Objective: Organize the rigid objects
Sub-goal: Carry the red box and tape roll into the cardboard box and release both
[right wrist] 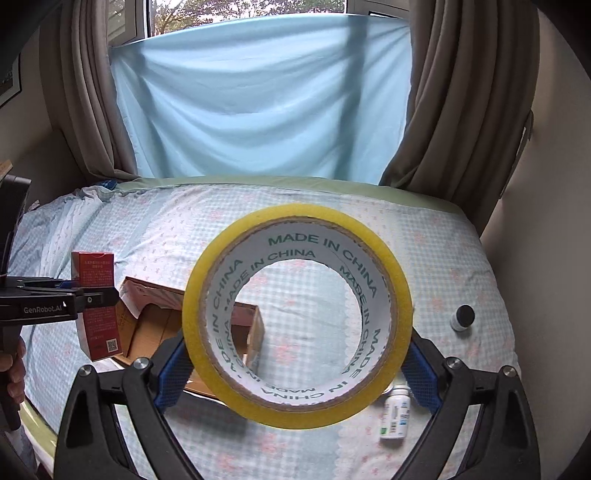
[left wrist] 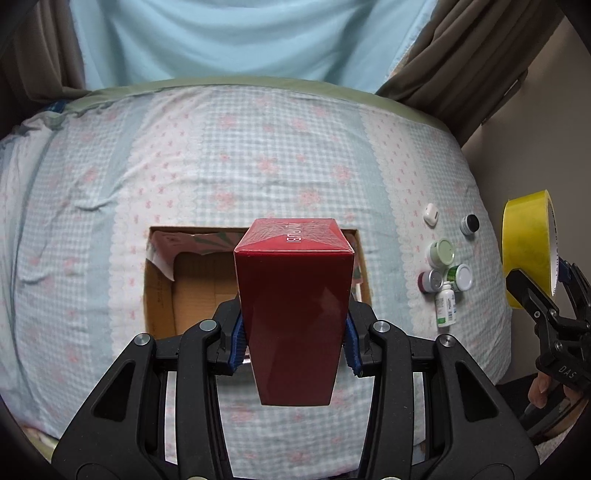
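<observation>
bed cover [right wrist: 258, 206], checked pale blue with pink flowers; green edging at far edge. light blue sheet [right wrist: 258, 103] hung behind. brown curtains [right wrist: 461, 110] at both far corners. window [right wrist: 240, 9] above.

Glossy red box [left wrist: 293, 295]; matt cardboard carton [left wrist: 192, 280].

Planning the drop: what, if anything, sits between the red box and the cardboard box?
Nothing visible does. The left gripper holds the red box in front of the open cardboard box, whose visible interior looks bare; the part behind the red box is hidden.
</observation>
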The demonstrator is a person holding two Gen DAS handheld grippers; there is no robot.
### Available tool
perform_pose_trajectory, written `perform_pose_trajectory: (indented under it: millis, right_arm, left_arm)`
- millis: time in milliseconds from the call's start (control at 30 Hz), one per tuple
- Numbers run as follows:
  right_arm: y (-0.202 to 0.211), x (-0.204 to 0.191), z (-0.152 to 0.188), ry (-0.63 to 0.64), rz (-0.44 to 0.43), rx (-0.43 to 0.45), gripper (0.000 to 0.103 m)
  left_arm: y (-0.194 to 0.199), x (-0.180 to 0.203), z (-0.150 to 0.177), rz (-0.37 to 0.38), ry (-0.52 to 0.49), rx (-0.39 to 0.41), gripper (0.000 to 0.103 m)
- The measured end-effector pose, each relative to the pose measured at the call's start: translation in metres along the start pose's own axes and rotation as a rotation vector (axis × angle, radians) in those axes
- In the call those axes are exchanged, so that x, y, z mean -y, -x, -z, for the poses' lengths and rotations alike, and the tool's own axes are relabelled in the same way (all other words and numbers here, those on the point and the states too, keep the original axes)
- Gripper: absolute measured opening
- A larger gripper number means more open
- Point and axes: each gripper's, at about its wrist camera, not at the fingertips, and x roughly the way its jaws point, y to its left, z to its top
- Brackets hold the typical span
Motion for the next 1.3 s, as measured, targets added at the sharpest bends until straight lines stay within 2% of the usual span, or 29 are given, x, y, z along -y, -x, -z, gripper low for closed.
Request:
perform_pose_trajectory:
  millis: [133,267,467,700,833,967,1100,1167,1200,1233,1267,1300]
  right_arm:
    - [-0.027,-0.042,0.002,0.034,-0.043,-0.040,0.095]
    - [-0.067,-0.078,0.010,0.120,-0.073,-0.106,0.095]
    - [-0.138,-0.107,0.032,0.243,-0.101,-0.198,0.095]
    - [-0.220,-0.132,0.066,0.412,-0.108,-0.288,0.095]
    - [-0.247,-0.136,0.081,0.444,-0.135,-0.333,0.095]
    - [-0.256,-0.135,0.086,0.430,-0.158,-0.354,0.095]
    - [-0.263,-0.130,0.084,0.394,-0.182,-0.375,0.095]
    - [-0.267,-0.129,0.083,0.384,-0.176,-0.383,0.095]
    - [-0.269,-0.128,0.082,0.370,-0.187,-0.392,0.095]
    - [-0.271,-0.126,0.081,0.353,-0.202,-0.413,0.096]
    - [-0.273,-0.126,0.081,0.350,-0.198,-0.434,0.096]
    - [-0.274,-0.127,0.080,0.364,-0.186,-0.426,0.098]
  left_arm:
    - [-0.019,-0.037,-0.001,-0.016,0.005,-0.028,0.038]
    - [-0.047,-0.063,0.002,-0.024,0.032,-0.072,0.038]
    - [-0.103,-0.091,0.007,-0.053,0.061,-0.157,0.038]
    - [-0.172,-0.110,0.010,-0.102,0.049,-0.268,0.038]
    - [-0.205,-0.111,0.012,-0.117,0.022,-0.329,0.038]
    - [-0.223,-0.110,0.014,-0.128,0.014,-0.372,0.038]
    - [-0.226,-0.105,0.014,-0.141,-0.003,-0.371,0.038]
    - [-0.222,-0.101,0.011,-0.176,-0.020,-0.345,0.039]
    - [-0.218,-0.099,0.009,-0.188,-0.028,-0.331,0.046]
    - [-0.213,-0.097,0.006,-0.185,-0.032,-0.317,0.057]
    - [-0.209,-0.096,0.004,-0.179,-0.032,-0.305,0.098]
    - [-0.205,-0.095,0.003,-0.173,-0.031,-0.289,0.103]
